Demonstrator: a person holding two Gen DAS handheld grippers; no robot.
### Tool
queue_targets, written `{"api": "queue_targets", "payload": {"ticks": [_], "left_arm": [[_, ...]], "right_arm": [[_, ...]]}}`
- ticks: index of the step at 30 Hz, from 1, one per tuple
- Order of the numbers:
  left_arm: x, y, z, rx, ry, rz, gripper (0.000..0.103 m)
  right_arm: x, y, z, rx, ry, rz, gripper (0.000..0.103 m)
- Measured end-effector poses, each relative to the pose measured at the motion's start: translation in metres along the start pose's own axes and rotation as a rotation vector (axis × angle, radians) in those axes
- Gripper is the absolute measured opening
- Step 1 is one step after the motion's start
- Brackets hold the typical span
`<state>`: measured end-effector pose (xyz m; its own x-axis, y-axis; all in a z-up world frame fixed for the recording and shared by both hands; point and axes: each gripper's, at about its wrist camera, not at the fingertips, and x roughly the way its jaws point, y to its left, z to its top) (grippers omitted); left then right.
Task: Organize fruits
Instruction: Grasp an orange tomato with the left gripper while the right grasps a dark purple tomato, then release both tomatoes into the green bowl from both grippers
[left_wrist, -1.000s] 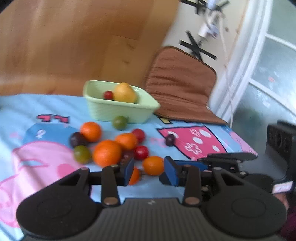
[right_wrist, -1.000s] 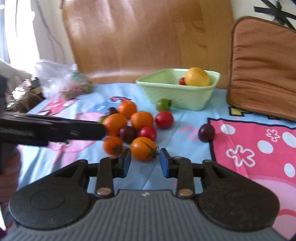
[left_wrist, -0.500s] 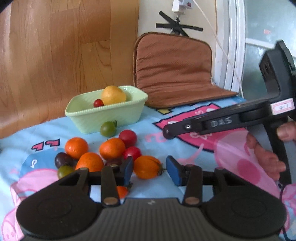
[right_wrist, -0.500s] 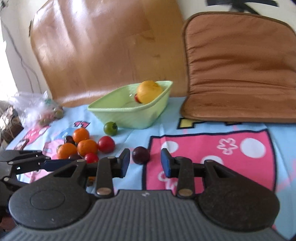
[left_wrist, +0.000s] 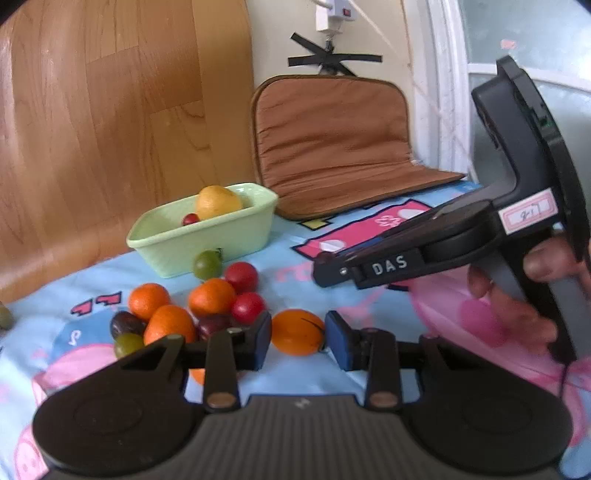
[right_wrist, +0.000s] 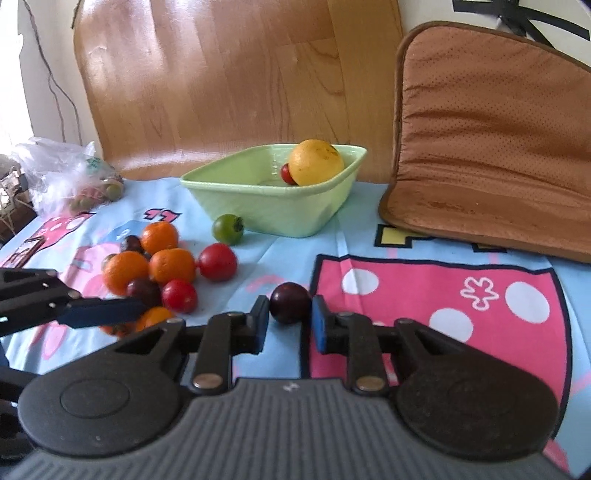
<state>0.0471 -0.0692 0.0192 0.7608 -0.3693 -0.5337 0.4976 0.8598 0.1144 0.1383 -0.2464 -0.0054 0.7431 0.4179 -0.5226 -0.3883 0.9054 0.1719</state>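
Left gripper (left_wrist: 297, 341): jaws spread, blue pads flanking an orange tomato (left_wrist: 297, 336) resting on the cloth; a narrow gap visible on each side, no grip.

Right gripper (right_wrist: 287, 320): jaws spread around a dark purple fruit (right_wrist: 290, 307) lying at the edge of the pink panel; contact with the pads not determinable.

Green dish (right_wrist: 273, 206): well behind both, holding a yellow fruit (right_wrist: 316, 167) and a small red one (right_wrist: 286, 172).

Loose cluster (right_wrist: 162, 266) of orange, red, dark and green fruits: on the cloth in front of the dish.

Surface: pale blue cartoon-print tablecloth (right_wrist: 443, 258).

Surroundings: brown cushion (right_wrist: 491, 147) propped against the wall, curved wooden board (right_wrist: 229, 81) behind, plastic bag (right_wrist: 62, 177) at far left.
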Motion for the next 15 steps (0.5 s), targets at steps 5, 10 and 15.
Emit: {"api": "queue_targets", "payload": {"ticks": [5,10,15], "left_arm": [[-0.007,0.000,0.000,-0.007,-0.007,-0.006,0.035],[0.001,-0.001,0.001,0.015,0.009,0.026,0.046],[0.006,-0.010,0.000,0.051,0.028,0.014,0.037]], "right_arm": [[-0.009,0.004,-0.008,0.030,0.000,0.015,0.027],[-0.010,0.010,-0.012,0.014,-0.003,0.007,0.028],[-0.011,0.006,-0.012,0.039,-0.005,0.022,0.028]]}}
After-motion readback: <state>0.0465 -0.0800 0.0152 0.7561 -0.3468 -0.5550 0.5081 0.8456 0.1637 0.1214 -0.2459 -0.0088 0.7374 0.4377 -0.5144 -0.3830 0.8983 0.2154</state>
